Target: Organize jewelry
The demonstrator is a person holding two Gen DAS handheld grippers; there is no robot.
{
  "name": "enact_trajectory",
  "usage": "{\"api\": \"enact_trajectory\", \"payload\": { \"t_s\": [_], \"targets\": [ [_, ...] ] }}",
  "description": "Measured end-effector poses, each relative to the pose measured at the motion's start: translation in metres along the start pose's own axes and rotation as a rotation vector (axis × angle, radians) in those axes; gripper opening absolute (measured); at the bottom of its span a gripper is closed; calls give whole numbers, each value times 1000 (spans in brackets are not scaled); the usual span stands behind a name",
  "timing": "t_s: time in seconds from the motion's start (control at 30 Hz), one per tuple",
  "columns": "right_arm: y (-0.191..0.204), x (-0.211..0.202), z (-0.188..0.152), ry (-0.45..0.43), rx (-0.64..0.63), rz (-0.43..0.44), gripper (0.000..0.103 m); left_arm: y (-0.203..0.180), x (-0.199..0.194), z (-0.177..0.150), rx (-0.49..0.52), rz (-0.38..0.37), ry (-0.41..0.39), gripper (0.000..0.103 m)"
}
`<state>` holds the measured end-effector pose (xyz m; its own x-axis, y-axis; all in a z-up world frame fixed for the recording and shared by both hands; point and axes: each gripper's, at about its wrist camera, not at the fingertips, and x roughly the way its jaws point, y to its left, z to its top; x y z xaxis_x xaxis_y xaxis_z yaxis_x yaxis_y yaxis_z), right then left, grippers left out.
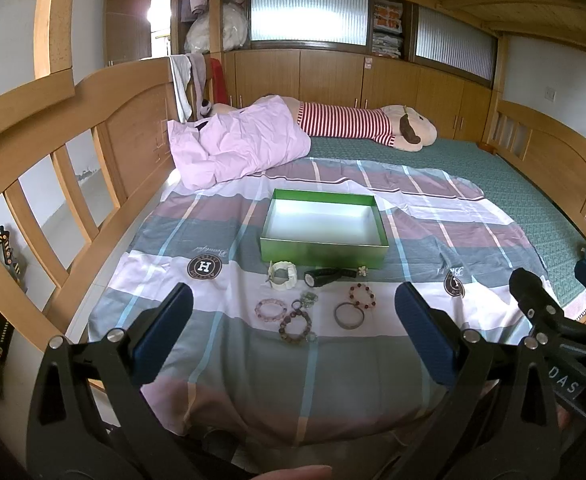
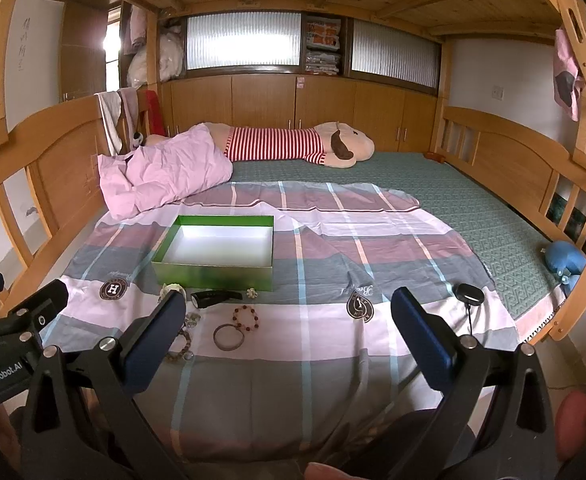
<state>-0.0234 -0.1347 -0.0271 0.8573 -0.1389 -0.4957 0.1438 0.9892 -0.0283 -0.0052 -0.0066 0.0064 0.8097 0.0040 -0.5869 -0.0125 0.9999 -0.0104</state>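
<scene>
An open green box [image 1: 324,255] with a white inside stands empty on the striped sheet; it also shows in the right wrist view [image 2: 213,275]. In front of it lie a white bracelet [image 1: 281,275], a black watch [image 1: 321,277], a small pale trinket [image 1: 361,270], a red bead bracelet [image 1: 361,295], a grey bangle [image 1: 349,315], a pink bead bracelet [image 1: 269,309] and a brown bead bracelet [image 1: 295,326]. My left gripper [image 1: 293,326] is open and empty above the near jewelry. My right gripper [image 2: 289,330] is open and empty, right of the bangle [image 2: 229,337].
A pink pillow [image 1: 237,146] and a striped plush toy [image 1: 373,124] lie at the back of the bed. Wooden rails [image 1: 73,152] run along both sides. A black round object on a cord [image 2: 468,294] and a blue toy [image 2: 565,262] lie at the right.
</scene>
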Motion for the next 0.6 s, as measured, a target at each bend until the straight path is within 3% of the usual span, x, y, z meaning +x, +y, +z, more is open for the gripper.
{"api": "enact_trajectory", "payload": {
  "t_s": [0.6],
  "targets": [
    [0, 1, 1, 0, -3, -3, 101, 0, 1, 0, 1, 1, 2, 100]
  ]
}}
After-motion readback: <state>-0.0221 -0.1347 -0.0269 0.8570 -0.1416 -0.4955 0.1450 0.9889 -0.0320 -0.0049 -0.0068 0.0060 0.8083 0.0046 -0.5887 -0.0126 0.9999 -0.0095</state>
